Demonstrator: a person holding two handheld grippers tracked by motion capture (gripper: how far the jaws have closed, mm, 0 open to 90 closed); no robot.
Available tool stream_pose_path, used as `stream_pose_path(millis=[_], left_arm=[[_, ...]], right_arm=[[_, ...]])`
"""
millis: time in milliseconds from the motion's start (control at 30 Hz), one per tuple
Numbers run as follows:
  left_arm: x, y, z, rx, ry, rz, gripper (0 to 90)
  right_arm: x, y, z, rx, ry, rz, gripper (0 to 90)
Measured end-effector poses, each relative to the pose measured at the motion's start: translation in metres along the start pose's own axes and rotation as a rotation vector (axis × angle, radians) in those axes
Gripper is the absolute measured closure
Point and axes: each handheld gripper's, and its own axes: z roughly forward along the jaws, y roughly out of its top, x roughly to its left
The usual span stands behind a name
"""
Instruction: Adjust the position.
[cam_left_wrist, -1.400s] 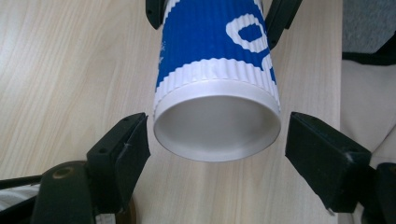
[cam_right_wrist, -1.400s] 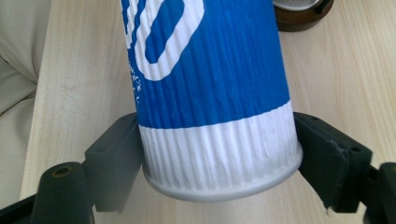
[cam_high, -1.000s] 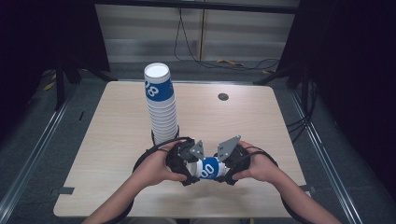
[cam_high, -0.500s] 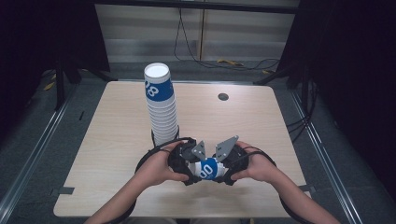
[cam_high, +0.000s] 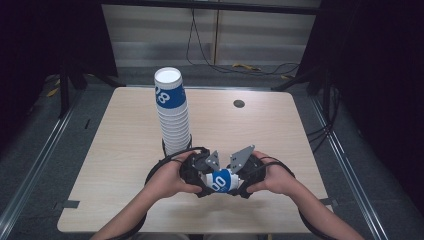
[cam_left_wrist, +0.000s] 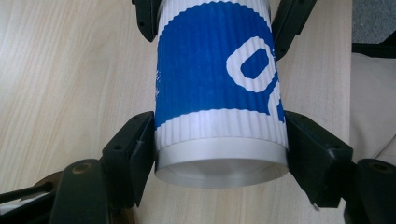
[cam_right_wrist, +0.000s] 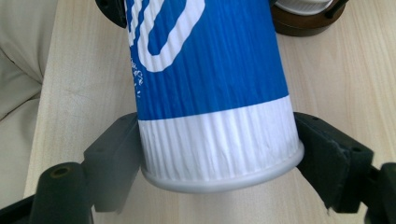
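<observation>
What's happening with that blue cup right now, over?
Left gripper, jaws just closed, and right gripper both clamp the blue cup. Cup stack stands just behind. Nothing in the way.

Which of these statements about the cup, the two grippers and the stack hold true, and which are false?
1. A blue and white paper cup is held lying sideways between the two grippers. True.
2. The left gripper hangs open, clear of the cup. False: its jaws have just been closing and now press on the cup's base end.
3. The right gripper grips the cup near its rim. True.
4. The tall stack of cups has toppled over. False: it stands upright on the table, behind the hands.
5. A dark round spot lies on the table's far side. True.
</observation>
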Motion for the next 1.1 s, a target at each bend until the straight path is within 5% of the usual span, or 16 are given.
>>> stream_pose_path(millis=[600,700,1100], left_arm=[[0.0017,-0.0015,-0.0007,0.031,-0.001,-0.019,29.9],[-0.0002,-0.0018,-0.0009,0.026,-0.001,-0.046,29.9],[0.0006,-0.003,-0.0029,0.02,0.008,-0.025,30.1]], right_arm=[[0.0005,0.0038,-0.002,-0.015,-0.011,-0.028,19.6],[0.0002,0.0037,-0.0021,-0.023,-0.013,-0.034,19.2],[0.0016,0.0041,-0.0038,-0.041,-0.029,-0.047,17.3]])
